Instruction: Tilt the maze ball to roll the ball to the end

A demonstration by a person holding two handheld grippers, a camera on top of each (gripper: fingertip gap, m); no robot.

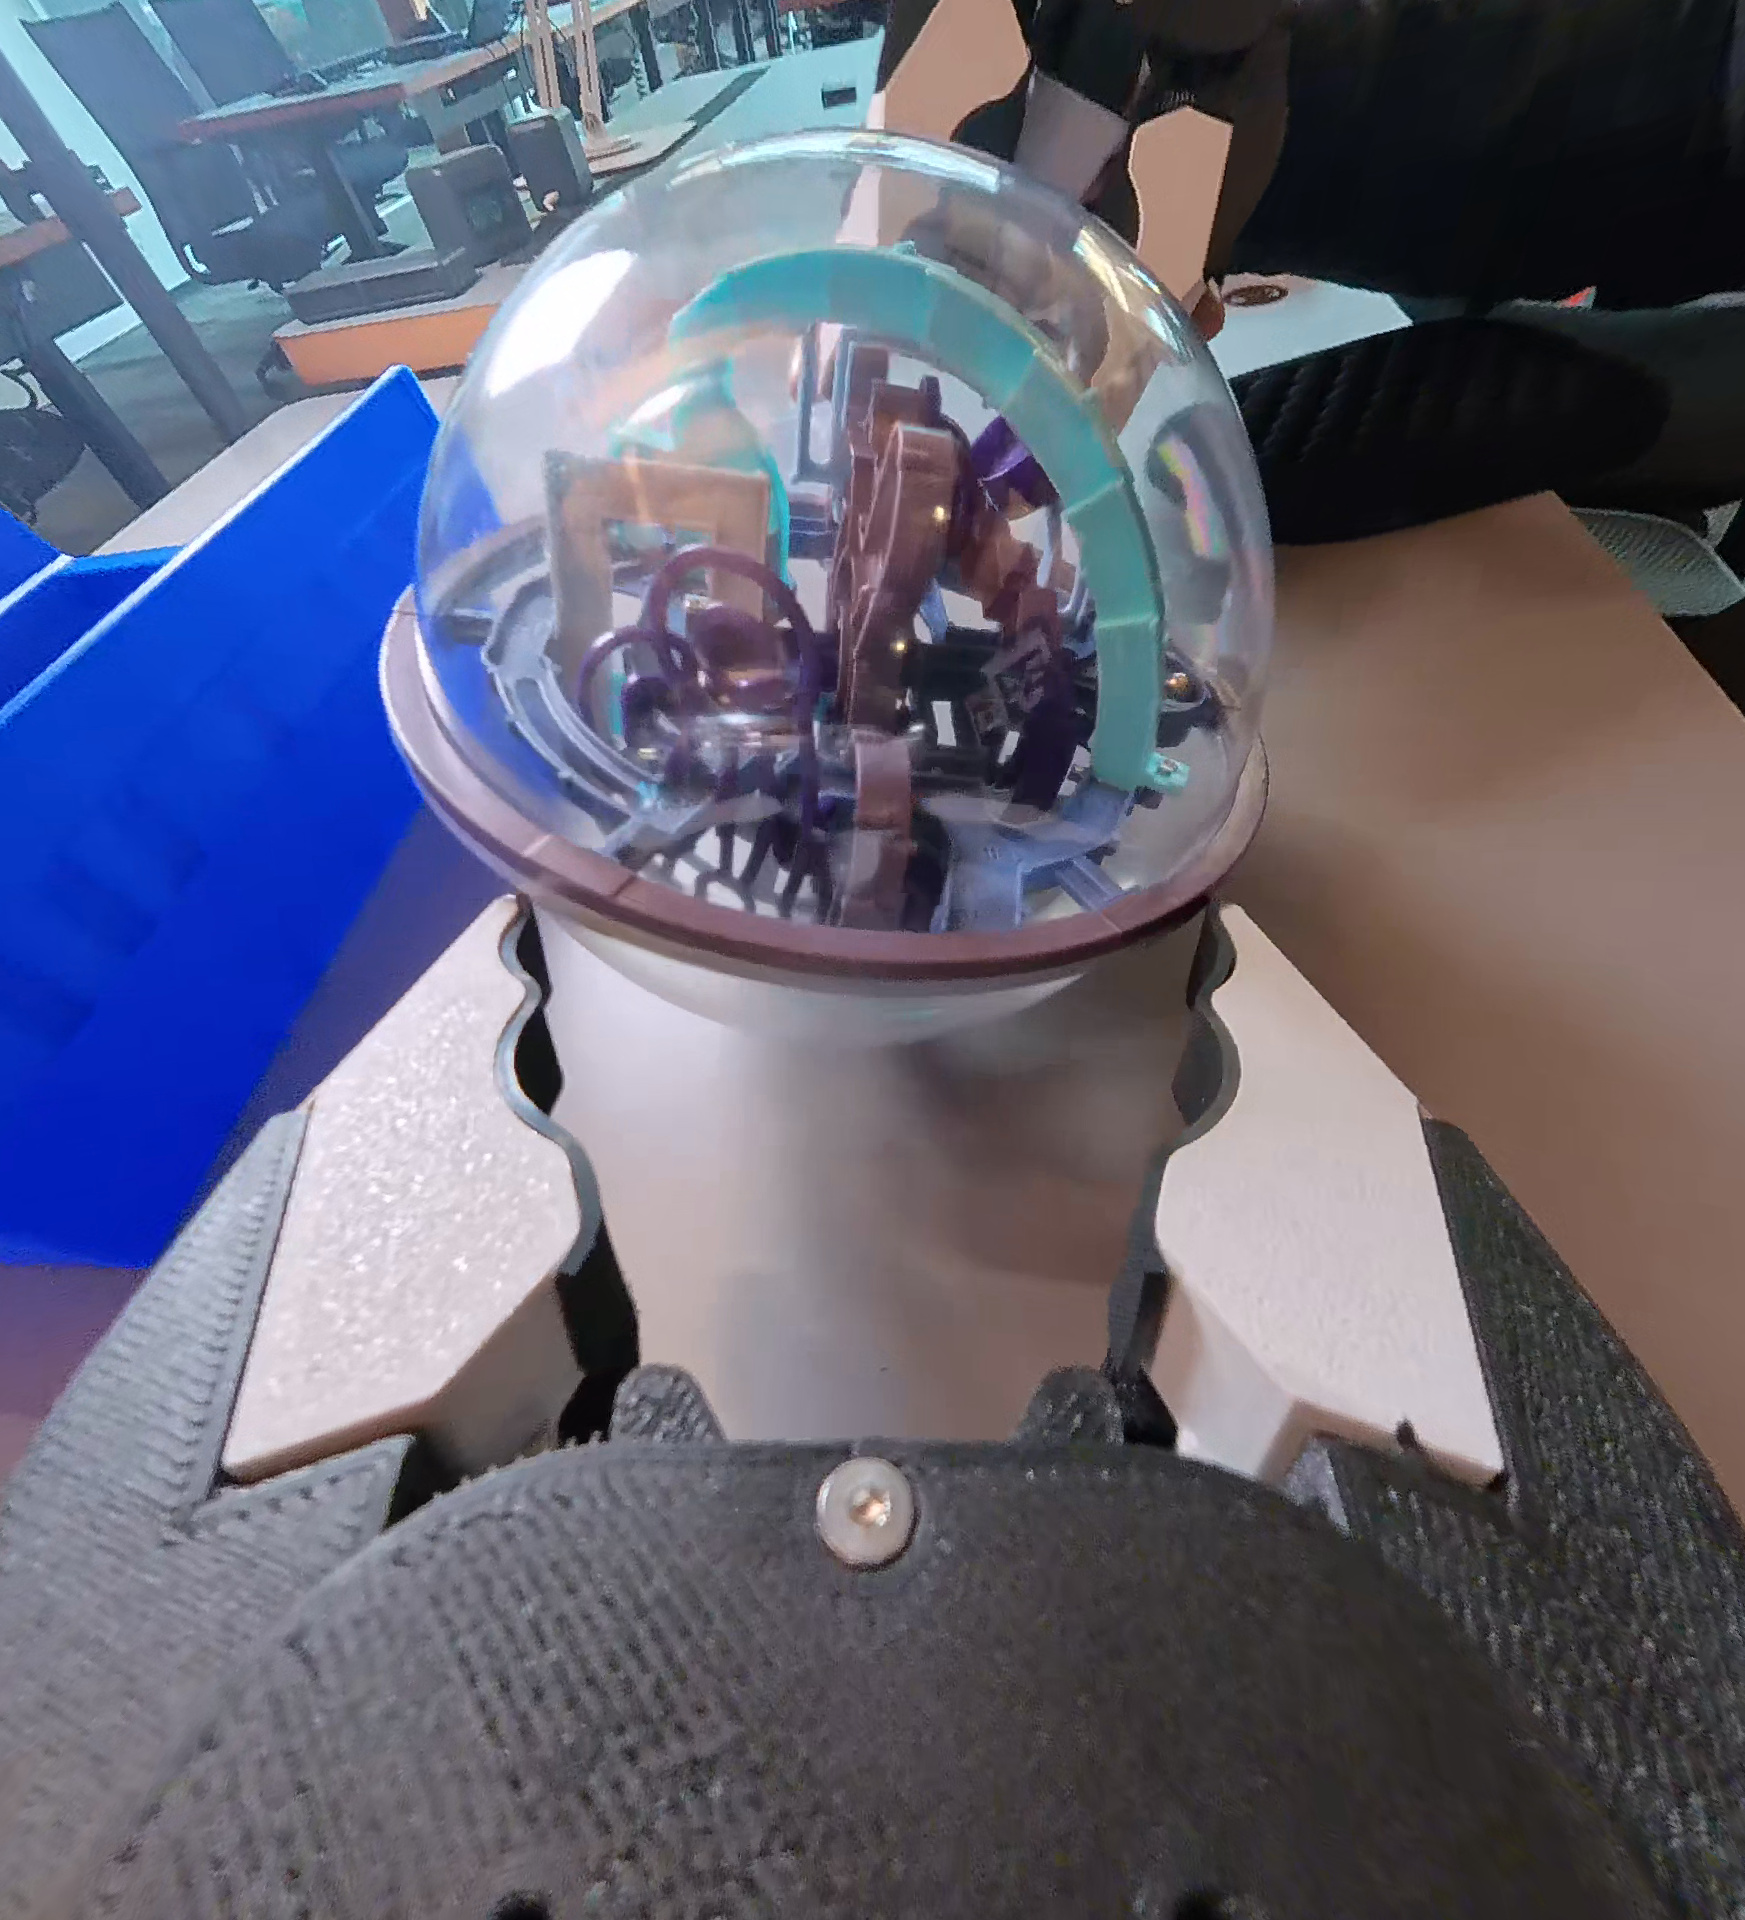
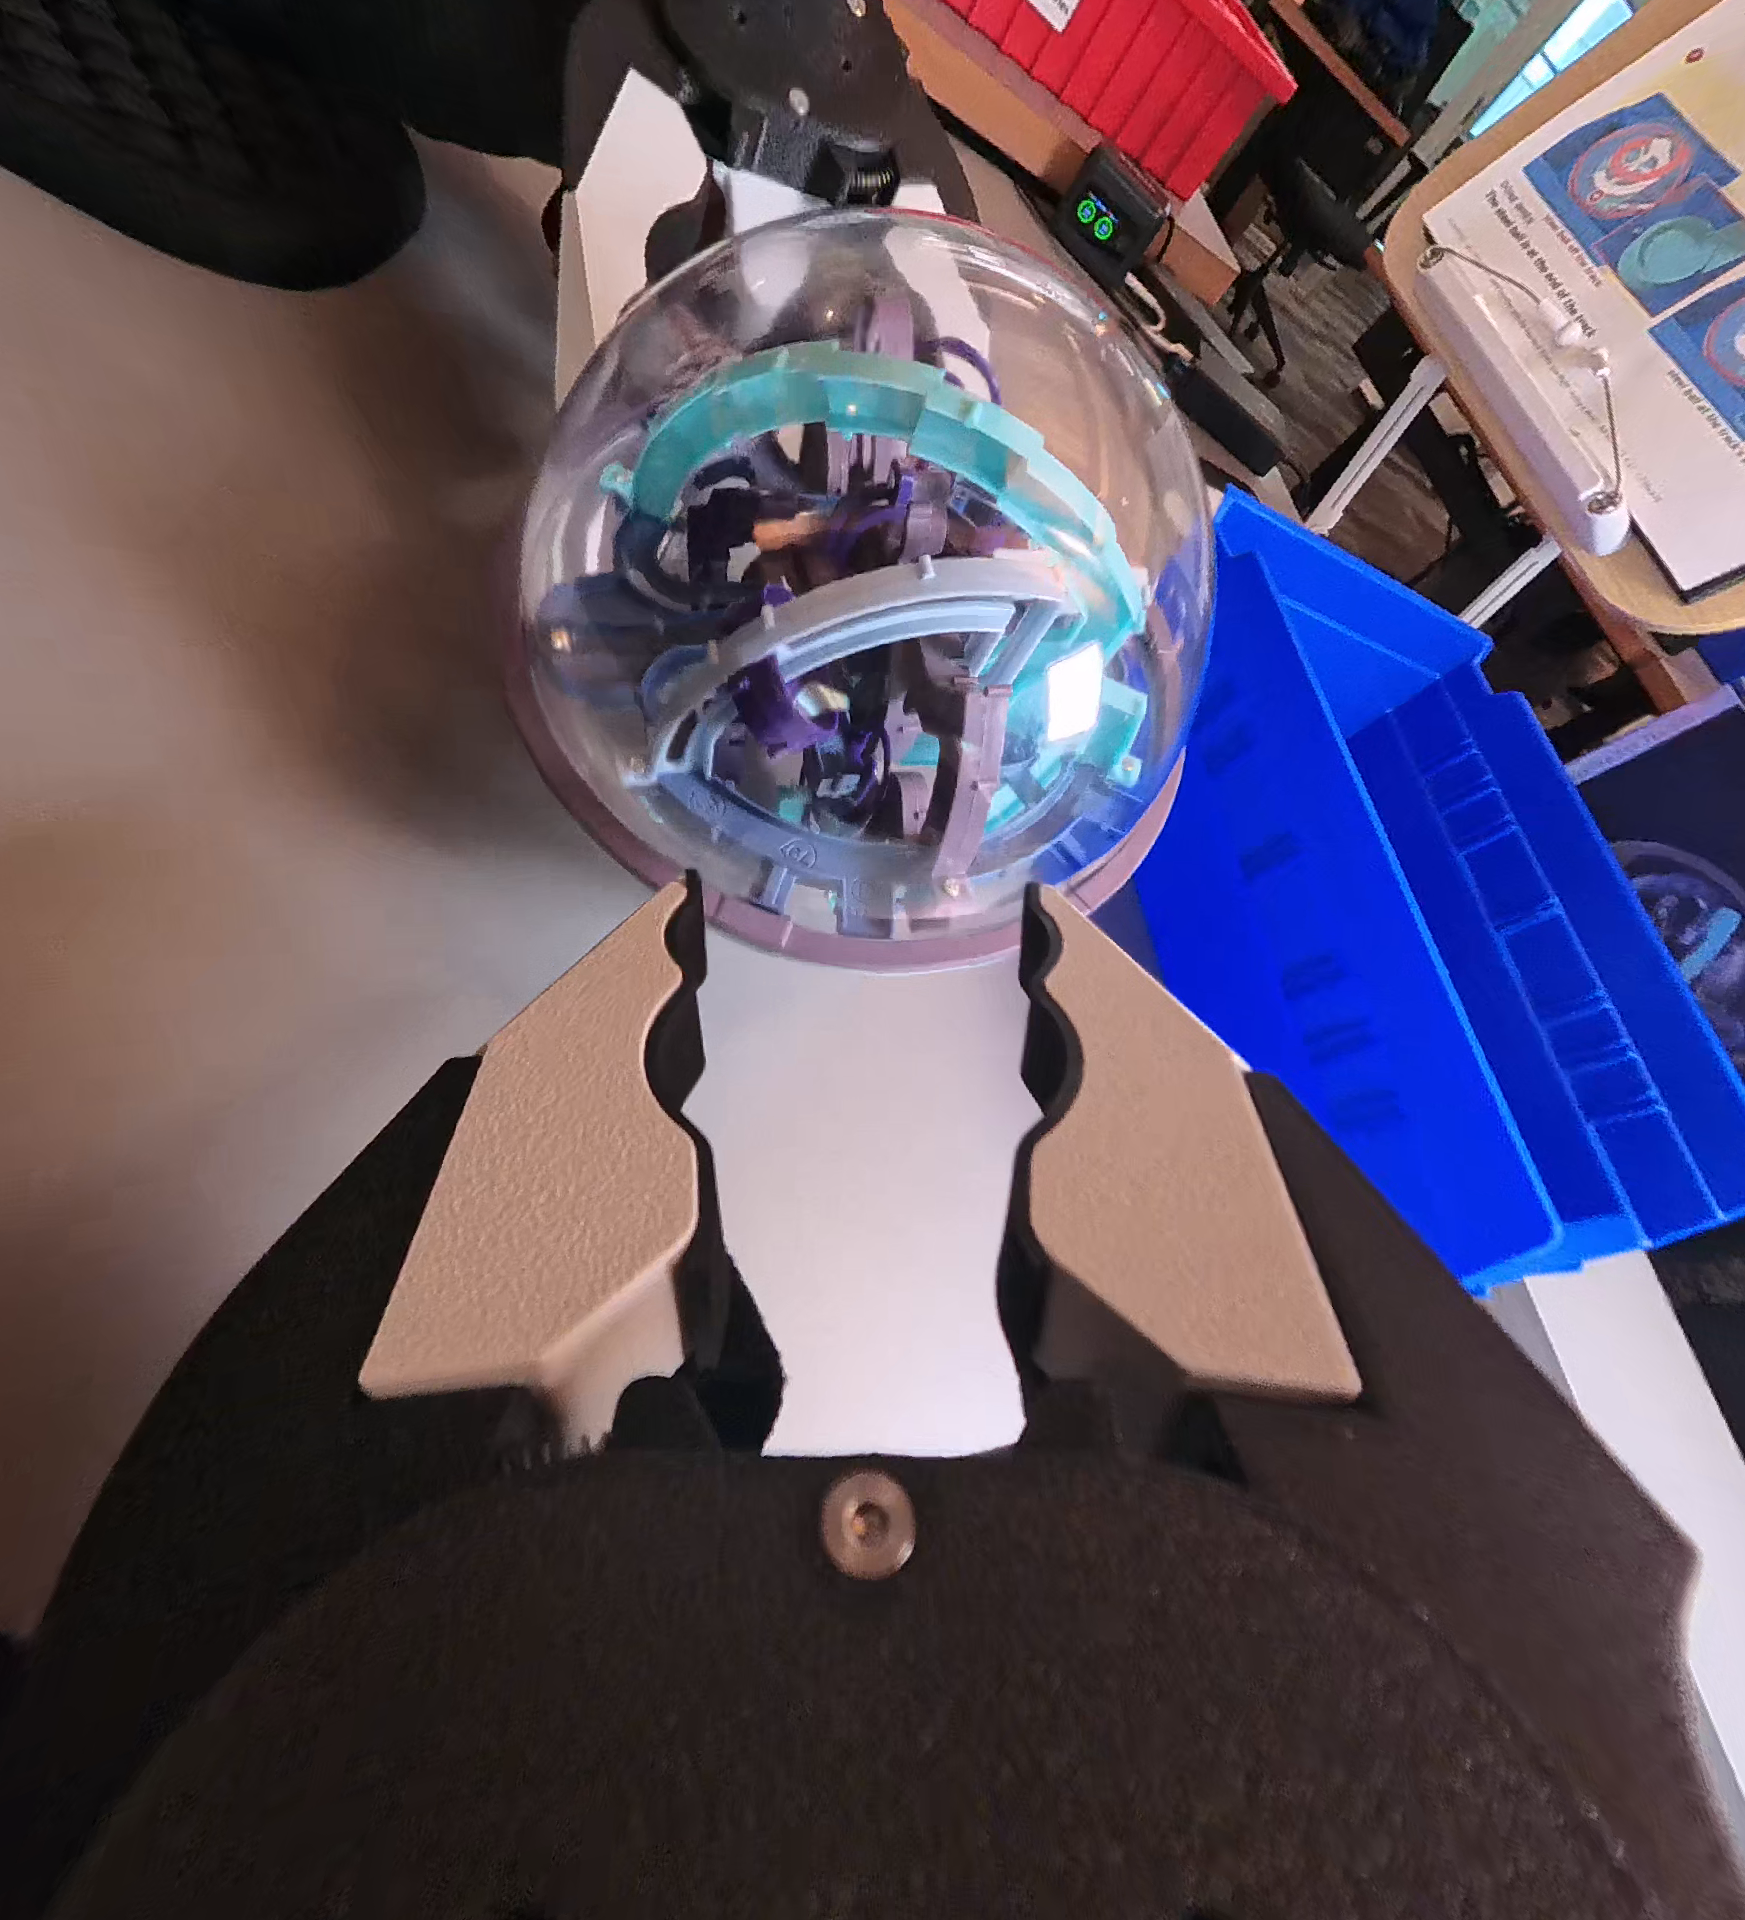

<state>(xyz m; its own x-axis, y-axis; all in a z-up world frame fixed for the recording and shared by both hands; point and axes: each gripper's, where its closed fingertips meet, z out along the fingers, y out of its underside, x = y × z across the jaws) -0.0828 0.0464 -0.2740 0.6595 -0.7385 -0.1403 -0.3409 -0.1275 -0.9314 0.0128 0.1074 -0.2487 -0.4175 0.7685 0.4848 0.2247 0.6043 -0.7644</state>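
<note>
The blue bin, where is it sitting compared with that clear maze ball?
The blue bin sits on the table right beside the maze ball: on its left in the left wrist view, on its right in the right wrist view.

Maze ball between my two grippers, bin at its side.

In my left wrist view the maze ball sits straight ahead of my left gripper, its fingertips at either side of the ball's lower half, above the table. The bin stands just to the ball's left on the table. In my right wrist view the ball lies ahead of my right gripper, whose fingertips touch its rim; the bin lies to the right, with my left gripper behind the ball.
</note>
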